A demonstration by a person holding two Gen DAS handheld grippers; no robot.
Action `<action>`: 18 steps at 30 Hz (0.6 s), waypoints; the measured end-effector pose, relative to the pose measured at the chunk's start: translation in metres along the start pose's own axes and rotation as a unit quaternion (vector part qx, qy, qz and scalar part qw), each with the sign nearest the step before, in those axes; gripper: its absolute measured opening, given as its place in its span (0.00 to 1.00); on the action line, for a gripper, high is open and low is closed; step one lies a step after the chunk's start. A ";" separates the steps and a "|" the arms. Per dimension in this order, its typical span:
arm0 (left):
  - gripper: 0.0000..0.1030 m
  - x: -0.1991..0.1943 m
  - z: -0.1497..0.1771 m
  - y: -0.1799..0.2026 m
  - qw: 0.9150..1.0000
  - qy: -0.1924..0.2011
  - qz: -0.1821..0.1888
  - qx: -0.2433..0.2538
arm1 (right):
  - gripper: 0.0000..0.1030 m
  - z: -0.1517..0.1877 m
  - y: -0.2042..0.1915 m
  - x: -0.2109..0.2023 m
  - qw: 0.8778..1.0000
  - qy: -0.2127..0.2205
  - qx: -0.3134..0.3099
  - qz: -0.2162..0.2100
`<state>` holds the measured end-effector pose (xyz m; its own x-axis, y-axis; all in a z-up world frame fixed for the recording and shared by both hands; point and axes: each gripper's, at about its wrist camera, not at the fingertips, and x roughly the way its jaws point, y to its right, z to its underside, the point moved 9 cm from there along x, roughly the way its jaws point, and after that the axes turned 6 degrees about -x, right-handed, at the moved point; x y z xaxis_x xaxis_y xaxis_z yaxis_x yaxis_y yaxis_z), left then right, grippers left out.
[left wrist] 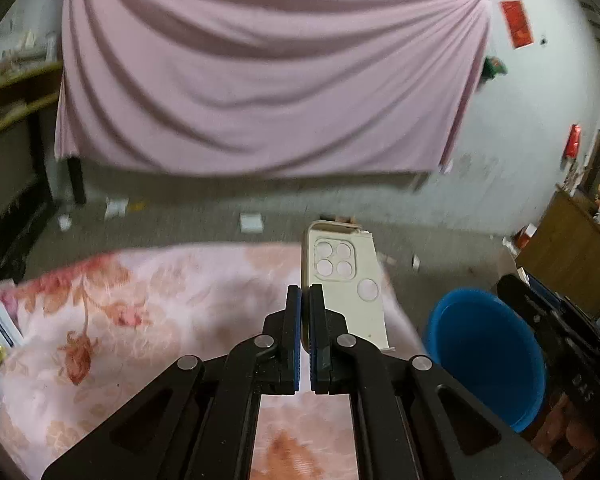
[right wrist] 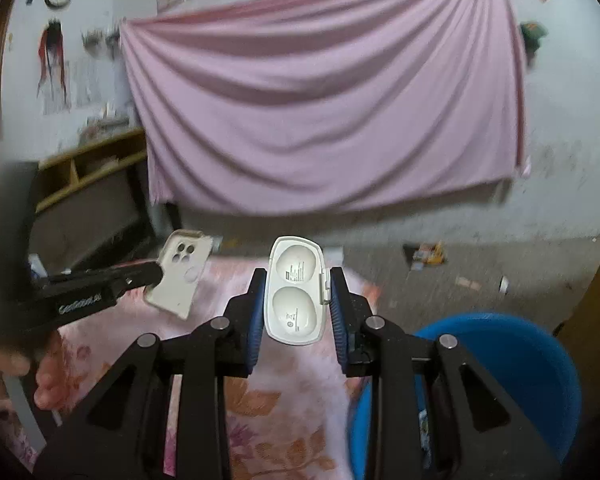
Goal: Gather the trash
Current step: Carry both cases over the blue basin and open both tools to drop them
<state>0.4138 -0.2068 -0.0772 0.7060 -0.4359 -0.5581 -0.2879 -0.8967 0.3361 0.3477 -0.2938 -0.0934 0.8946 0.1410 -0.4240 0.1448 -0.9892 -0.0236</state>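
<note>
My left gripper (left wrist: 305, 294) is shut on the edge of a cream phone-case-shaped packaging insert (left wrist: 344, 280), held up above the floral cloth. The right wrist view shows the same insert (right wrist: 182, 276) pinched at its left edge by the left gripper (right wrist: 156, 274). My right gripper (right wrist: 298, 278) is shut on a white plastic tray with two oval hollows (right wrist: 296, 292), its blue pads (right wrist: 256, 320) pressing both long sides. A blue bucket (left wrist: 484, 356) stands low at the right, beside the table; it also appears under the right gripper (right wrist: 500, 364).
A table with a pink floral cloth (left wrist: 140, 312) lies below both grippers. A pink sheet (left wrist: 260, 80) hangs on the far wall. Scraps (right wrist: 428, 254) litter the grey floor. A wooden cabinet (left wrist: 568, 256) stands right. A person's hand (right wrist: 4, 368) holds the left gripper.
</note>
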 end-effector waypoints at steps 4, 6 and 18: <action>0.01 -0.023 -0.015 0.033 0.998 0.051 0.024 0.020 | 0.55 -0.017 0.016 -0.030 0.998 0.061 0.008 0.024; 0.01 -0.033 -0.022 0.049 0.996 0.074 0.040 0.021 | 0.55 -0.023 0.027 -0.046 0.995 0.089 0.009 0.043; 0.01 -0.058 -0.041 0.146 0.982 0.133 0.115 0.070 | 0.55 -0.028 0.095 -0.108 0.978 0.156 0.047 0.127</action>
<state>0.3572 -0.3096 0.0351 0.7505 -0.6095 -0.2554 -0.5324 -0.7866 0.3128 0.2768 -0.4017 -0.0244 0.9844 -0.1197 -0.1292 -0.1260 -0.9911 -0.0418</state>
